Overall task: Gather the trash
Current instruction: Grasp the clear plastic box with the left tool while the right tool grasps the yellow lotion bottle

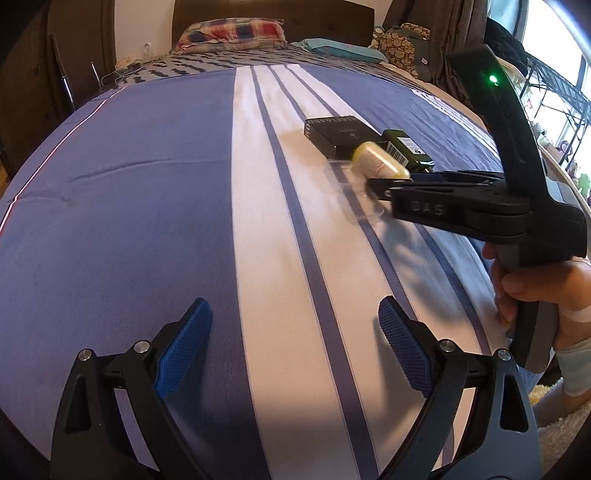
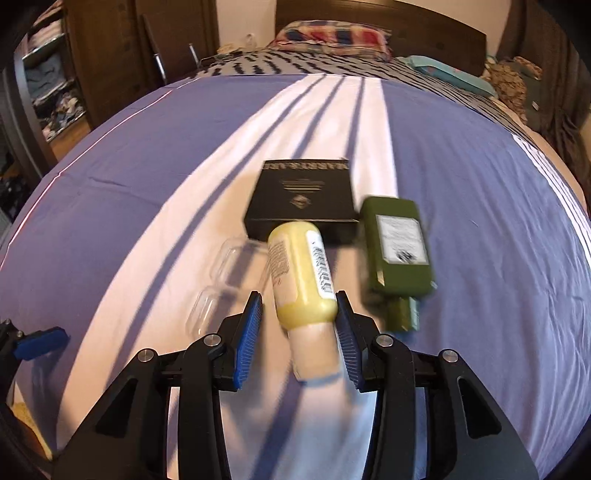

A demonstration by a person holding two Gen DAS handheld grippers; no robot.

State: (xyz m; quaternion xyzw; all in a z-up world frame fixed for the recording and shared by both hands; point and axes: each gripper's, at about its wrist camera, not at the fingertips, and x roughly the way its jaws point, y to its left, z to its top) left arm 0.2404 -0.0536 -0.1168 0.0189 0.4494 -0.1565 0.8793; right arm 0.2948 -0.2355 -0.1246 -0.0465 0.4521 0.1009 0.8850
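Observation:
A yellow bottle (image 2: 299, 269) lies on the striped bedspread with its pale cap end between my right gripper's (image 2: 299, 314) blue pads. The jaws stand open around it; the right pad is at the bottle, the left pad is apart from it. A black box (image 2: 303, 192) lies just beyond it, a green bottle (image 2: 399, 247) to its right, and a clear plastic package (image 2: 225, 273) to its left. In the left wrist view the yellow bottle (image 1: 380, 162), black box (image 1: 340, 134) and green bottle (image 1: 406, 147) lie far right. My left gripper (image 1: 295, 347) is open and empty.
The bed (image 1: 147, 184) has a blue and white striped cover. Pillows (image 1: 232, 33) lie at the headboard. A dark wardrobe (image 2: 110, 55) stands on the left. A metal rack (image 1: 554, 99) stands by the window at right.

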